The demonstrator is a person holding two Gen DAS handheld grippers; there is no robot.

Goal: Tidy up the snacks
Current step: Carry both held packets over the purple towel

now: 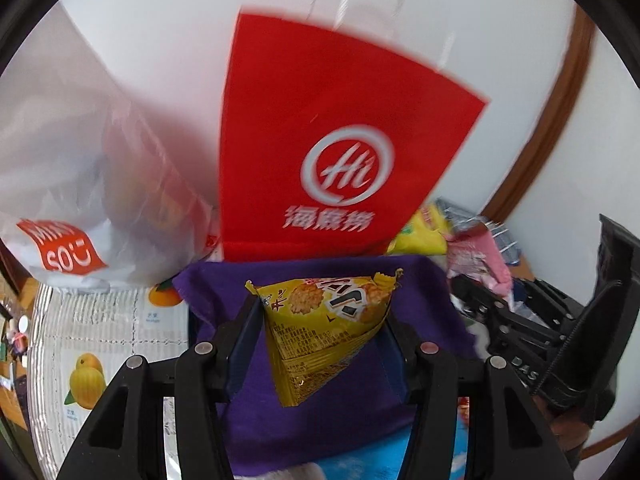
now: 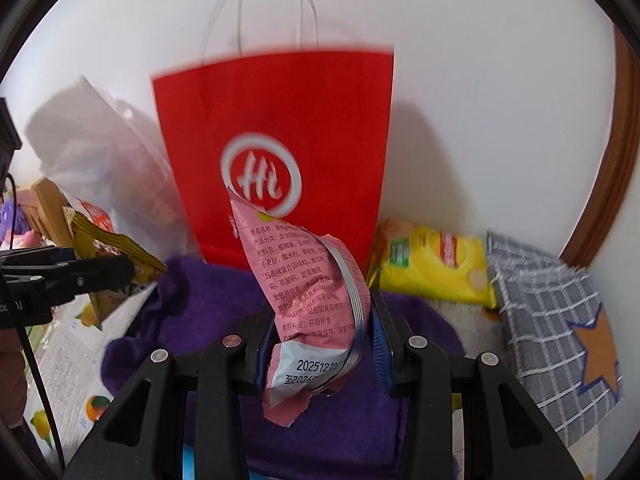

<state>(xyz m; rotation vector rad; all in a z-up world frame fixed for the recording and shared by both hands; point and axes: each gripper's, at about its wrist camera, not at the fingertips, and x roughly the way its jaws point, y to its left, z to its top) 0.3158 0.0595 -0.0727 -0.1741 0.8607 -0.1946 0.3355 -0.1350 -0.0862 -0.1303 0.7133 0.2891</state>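
Left gripper (image 1: 320, 320): my fingers are clamped on a yellow cracker packet (image 1: 326, 320), held above the purple cloth (image 1: 420, 288).
Right gripper (image 2: 320, 340): nearly closed, pinching a pink snack packet (image 2: 308, 296).
Target, I judge: red paper bag (image 2: 280, 120), upright against the wall.
Done: both packets picked up.
Left: bagging them; yellow snack pack (image 2: 436, 268) lies on the desk beside the bag.

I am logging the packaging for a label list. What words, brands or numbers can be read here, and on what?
"Hi" in a white ring: red paper bag; the white characters beneath are blurred.
"MINI SO": red patch on the white plastic bag.
"2025121…" and "至2026…": pink snack packet, with small Chinese ingredient print above.
"DAS": hand-held gripper at right.
Yellow snack packet: print too blurred.
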